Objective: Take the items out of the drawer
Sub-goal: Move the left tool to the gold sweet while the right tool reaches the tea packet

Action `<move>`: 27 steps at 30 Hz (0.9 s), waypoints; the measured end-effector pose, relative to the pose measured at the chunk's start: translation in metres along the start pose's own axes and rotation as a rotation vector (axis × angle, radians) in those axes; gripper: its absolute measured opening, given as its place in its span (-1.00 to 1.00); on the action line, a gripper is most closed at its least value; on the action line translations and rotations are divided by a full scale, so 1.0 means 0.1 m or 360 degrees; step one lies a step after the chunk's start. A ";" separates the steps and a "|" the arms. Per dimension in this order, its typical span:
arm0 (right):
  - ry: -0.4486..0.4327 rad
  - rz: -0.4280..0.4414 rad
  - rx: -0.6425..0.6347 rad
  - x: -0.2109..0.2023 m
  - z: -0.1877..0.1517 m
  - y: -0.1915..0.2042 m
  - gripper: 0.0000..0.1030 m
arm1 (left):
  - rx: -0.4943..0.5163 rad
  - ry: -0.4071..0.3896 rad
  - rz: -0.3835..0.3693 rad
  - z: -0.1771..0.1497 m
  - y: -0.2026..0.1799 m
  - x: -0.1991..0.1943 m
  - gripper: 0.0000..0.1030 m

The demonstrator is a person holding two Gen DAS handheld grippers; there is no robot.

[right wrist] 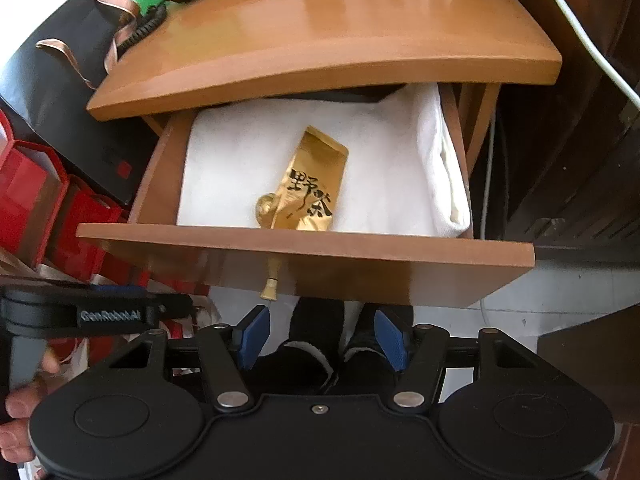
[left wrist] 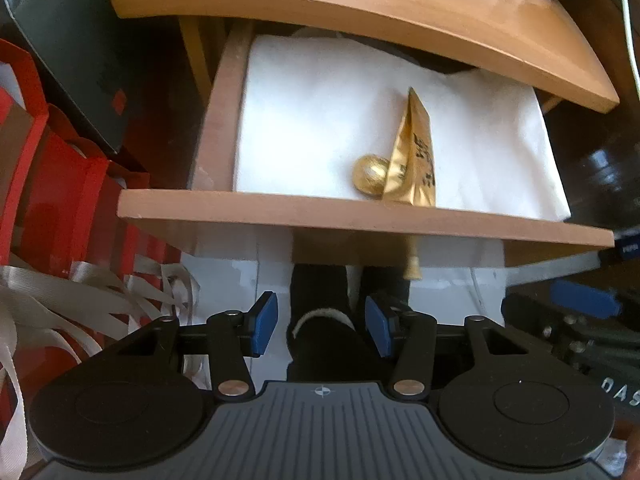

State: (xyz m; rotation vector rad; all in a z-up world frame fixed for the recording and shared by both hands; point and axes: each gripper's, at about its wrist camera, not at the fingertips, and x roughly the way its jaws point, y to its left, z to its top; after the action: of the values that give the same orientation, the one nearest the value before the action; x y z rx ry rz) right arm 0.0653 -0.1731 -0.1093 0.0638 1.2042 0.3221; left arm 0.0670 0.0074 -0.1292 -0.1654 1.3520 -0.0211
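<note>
Far end of the open drawer point(right wrist: 304, 246) hidden beneath the nightstand top point(right wrist: 320, 40). On white cloth point(right wrist: 240, 160) inside, near the front: gold ball point(right wrist: 267, 207), half hidden behind gold packet point(right wrist: 310, 188) with black brush characters. Red gift bags point(right wrist: 36, 200) left. Left hand-held gripper point(left wrist: 320, 326) released, empty, short of the drawer; right hand-held gripper point(right wrist: 320, 340) likewise. "GenRobot.AI" legible on the left one.

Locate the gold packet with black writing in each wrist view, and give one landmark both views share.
Left wrist view: the gold packet lies right of centre on the white cloth in the open drawer, seen edge-on, against the drawer front.
Right wrist view: the gold packet lies at centre, its lettering facing the camera.
Shared landmark: the gold ball touching the packet's left side.
</note>
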 end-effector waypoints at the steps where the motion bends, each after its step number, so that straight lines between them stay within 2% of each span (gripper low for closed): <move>1: -0.0008 0.0009 0.0000 -0.03 0.01 0.00 0.10 | 0.0010 0.0007 -0.0002 0.00 -0.01 -0.01 0.00; 12: -0.0113 0.0127 -0.0002 -0.29 0.23 0.05 0.10 | 0.0085 -0.0087 -0.0060 0.06 -0.04 -0.38 0.00; 16: -0.0137 0.0141 0.0002 -0.31 0.35 0.08 0.10 | 0.0068 -0.0125 -0.0089 0.13 -0.02 -0.48 0.00; 22: -0.0140 0.0081 0.0009 -0.10 0.63 0.13 0.10 | 0.0003 -0.0182 -0.0088 0.35 0.07 -0.52 0.00; 27: -0.0071 0.0021 0.0019 0.24 0.84 0.17 0.10 | -0.0021 -0.0203 -0.0079 0.52 0.15 -0.43 0.02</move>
State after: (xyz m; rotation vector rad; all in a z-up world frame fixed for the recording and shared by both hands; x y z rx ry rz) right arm 0.1474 -0.1399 -0.0968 0.0892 1.1617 0.3236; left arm 0.1073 0.0324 -0.0784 -0.2078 1.2211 -0.0426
